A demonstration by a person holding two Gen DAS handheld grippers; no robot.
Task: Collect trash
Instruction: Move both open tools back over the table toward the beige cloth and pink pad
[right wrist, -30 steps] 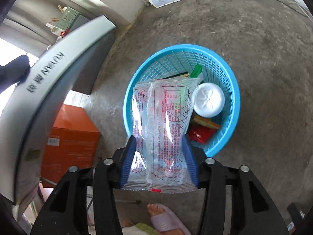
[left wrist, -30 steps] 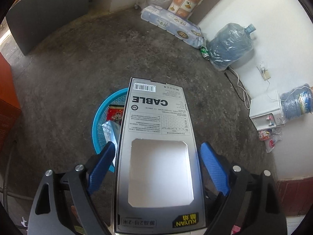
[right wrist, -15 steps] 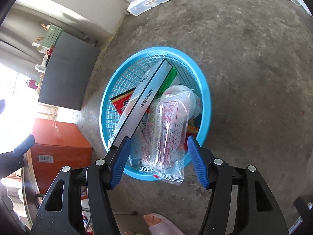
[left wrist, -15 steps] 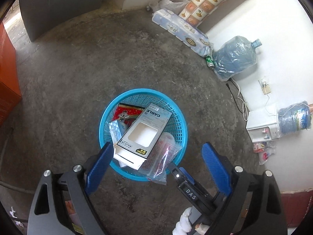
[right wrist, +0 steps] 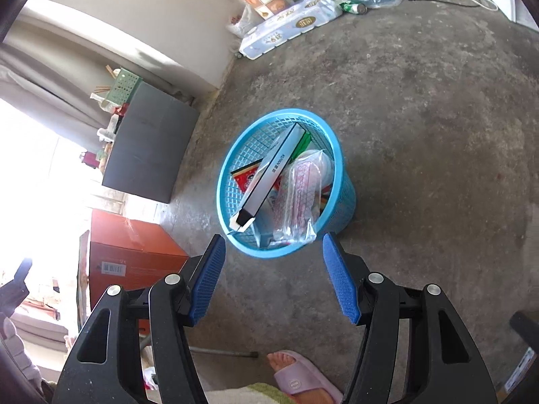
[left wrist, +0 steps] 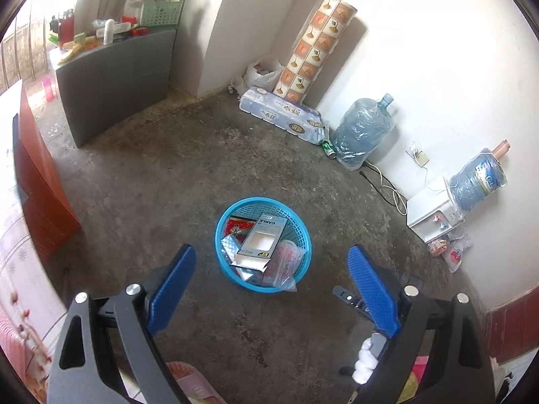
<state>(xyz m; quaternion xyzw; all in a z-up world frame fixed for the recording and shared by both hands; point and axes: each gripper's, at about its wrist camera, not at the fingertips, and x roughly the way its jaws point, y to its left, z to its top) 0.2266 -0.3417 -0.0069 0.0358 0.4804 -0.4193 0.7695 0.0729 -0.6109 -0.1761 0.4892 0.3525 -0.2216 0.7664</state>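
- Left wrist view: left gripper (left wrist: pixel 271 289) up over bare concrete floor (left wrist: pixel 168 185), blue fingers (left wrist: pixel 173 282) spread wide, nothing between them.
- Blue basket (left wrist: pixel 222 227) on the floor ahead of the fingertips, between the two fingers in frame but well below them.
- In the basket: grey cable box (left wrist: pixel 261 240) lying tilted, open flap end toward camera and poking over the near rim; clear plastic packet (left wrist: pixel 286 266) just right of the box, corner hanging over the rim; red wrapper (left wrist: pixel 237 227) at the left, part under the box.
- White-gloved hand (left wrist: pixel 365 360) low right behind the right finger, on a black handle.
- Back wall: tissue pack (left wrist: pixel 279 116), wrapped water jug (left wrist: pixel 362 133), green can (left wrist: pixel 328 149) between them. White dispenser (left wrist: pixel 433 212) far right. Grey cabinet (left wrist: pixel 114 80) upper left.
- Right wrist view: right gripper (right wrist: pixel 273 279) with jaws apart and empty, having just opened a little further; fingers (right wrist: pixel 207 281) clear of everything.
- Same basket (right wrist: pixel 347 195) just beyond the fingertips, standing upright on the floor (right wrist: pixel 438 134).
- Cable box (right wrist: pixel 269 176) seen edge-on, leaning diagonally across the basket, lower end over the near-left rim. Plastic packet (right wrist: pixel 296 202) beside it on the right, touching, lower corner over the near rim. Red wrapper (right wrist: pixel 247 176) under the box.
- Orange carton (right wrist: pixel 128 252) on the left, beside the left finger. Foot in a pink slipper (right wrist: pixel 296 375) at the bottom edge.
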